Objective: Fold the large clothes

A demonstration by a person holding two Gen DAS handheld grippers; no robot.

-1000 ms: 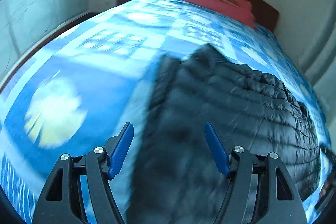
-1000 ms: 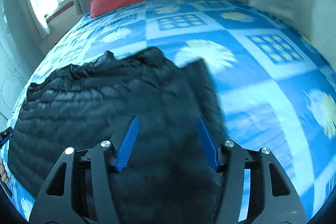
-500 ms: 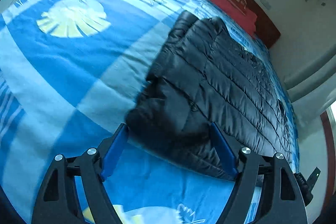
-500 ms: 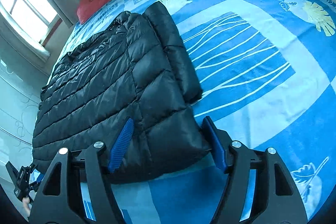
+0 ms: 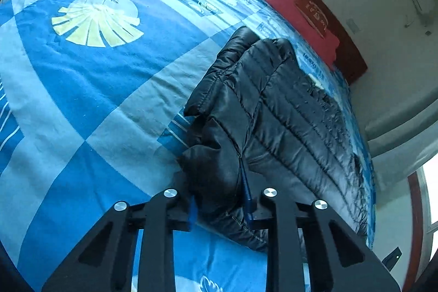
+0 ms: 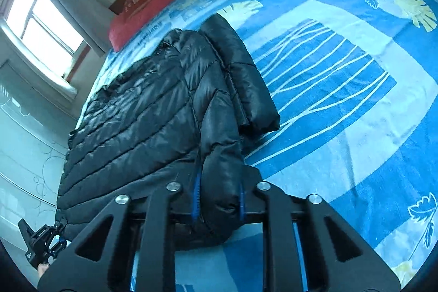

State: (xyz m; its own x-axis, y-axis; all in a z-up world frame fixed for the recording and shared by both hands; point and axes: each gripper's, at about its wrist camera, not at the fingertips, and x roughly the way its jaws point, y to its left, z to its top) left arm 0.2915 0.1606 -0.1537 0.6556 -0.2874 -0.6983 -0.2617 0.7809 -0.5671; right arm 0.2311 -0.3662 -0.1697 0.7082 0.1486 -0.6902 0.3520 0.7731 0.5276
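Black quilted nylon bunches between the fingers of both tools: the left tool (image 5: 219,199) is clamped on one near corner of the jacket (image 5: 287,111), the right tool (image 6: 219,196) on the other. The jacket lies flat on the bed (image 5: 82,100), collar toward the red pillow (image 5: 298,15). Both corners are best lifted level, so the slippery padding is carried evenly toward the pillow and laid down square.

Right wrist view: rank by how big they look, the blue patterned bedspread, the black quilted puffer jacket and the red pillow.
1. Blue patterned bedspread
2. Black quilted puffer jacket, though it lies nearer the camera
3. Red pillow, farthest away
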